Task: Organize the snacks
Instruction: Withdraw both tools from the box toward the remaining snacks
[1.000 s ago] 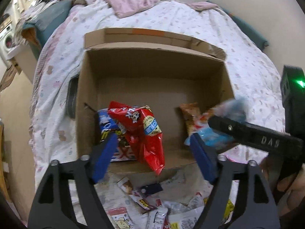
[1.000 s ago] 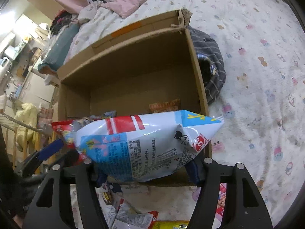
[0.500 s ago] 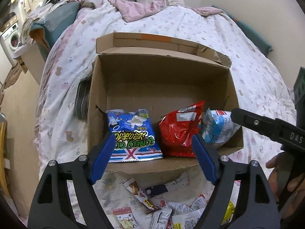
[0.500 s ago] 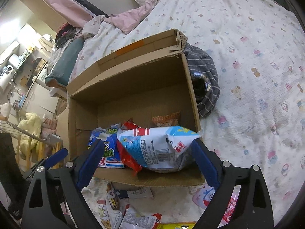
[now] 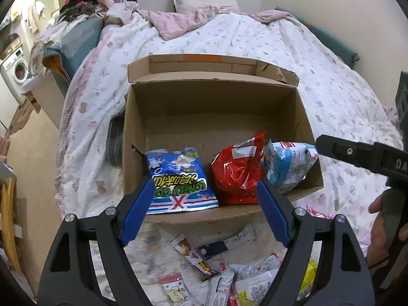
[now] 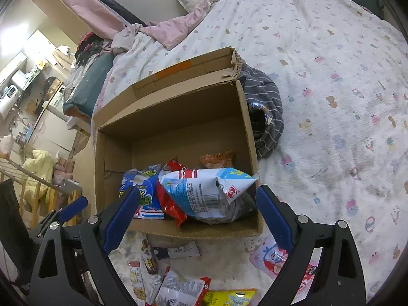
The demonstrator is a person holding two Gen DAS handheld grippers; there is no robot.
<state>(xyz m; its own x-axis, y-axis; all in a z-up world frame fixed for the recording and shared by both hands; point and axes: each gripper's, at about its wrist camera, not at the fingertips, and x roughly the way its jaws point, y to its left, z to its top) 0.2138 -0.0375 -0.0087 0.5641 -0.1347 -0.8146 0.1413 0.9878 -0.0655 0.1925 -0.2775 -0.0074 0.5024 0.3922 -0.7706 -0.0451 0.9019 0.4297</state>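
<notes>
Both hand-held grippers hang released and empty: the left point(image 5: 204, 209) and the right point(image 6: 193, 216), each at the near rim of the box point(image 5: 219, 97) on the bed point(image 5: 255, 38). Three bags lie inside along its near wall. Loose snacks point(image 6: 178, 285) lie at the bottom of the frame, below both grippers, long axes mixed. The box's far half looks open.

Patterned bedspread point(image 6: 331, 63), pink blanket point(image 5: 178, 23), pillow point(image 5: 204, 0), striped grey garment point(image 6: 267, 107) (beside the box), washing machine point(image 5: 16, 72).
</notes>
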